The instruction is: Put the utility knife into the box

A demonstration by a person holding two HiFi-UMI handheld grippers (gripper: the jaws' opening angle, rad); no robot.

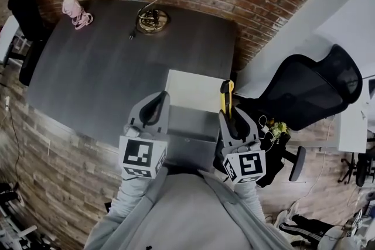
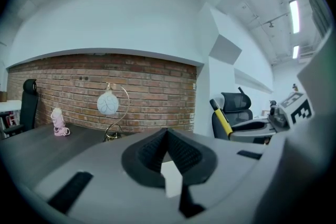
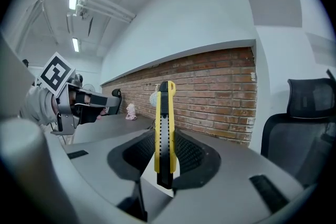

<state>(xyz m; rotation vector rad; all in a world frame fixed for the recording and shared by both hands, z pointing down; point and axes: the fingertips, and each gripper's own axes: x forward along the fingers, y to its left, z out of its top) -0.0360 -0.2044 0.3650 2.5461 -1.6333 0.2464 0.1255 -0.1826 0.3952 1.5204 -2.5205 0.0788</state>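
Utility knife [image 3: 164,134] clamped upright between jaws of right gripper [image 1: 229,117], above right edge of open white box [image 1: 193,89] on dark table [image 1: 105,67]; not yet inside. Left gripper [image 1: 157,103] closed, empty, alongside. Remaining: lower in, let go

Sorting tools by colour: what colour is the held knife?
Yellow and black knife, clearest in right gripper view.

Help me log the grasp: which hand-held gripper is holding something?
The right hand-held gripper: its jaws clamp the yellow utility knife upright. The left hand-held gripper has its jaws together, with nothing between them.
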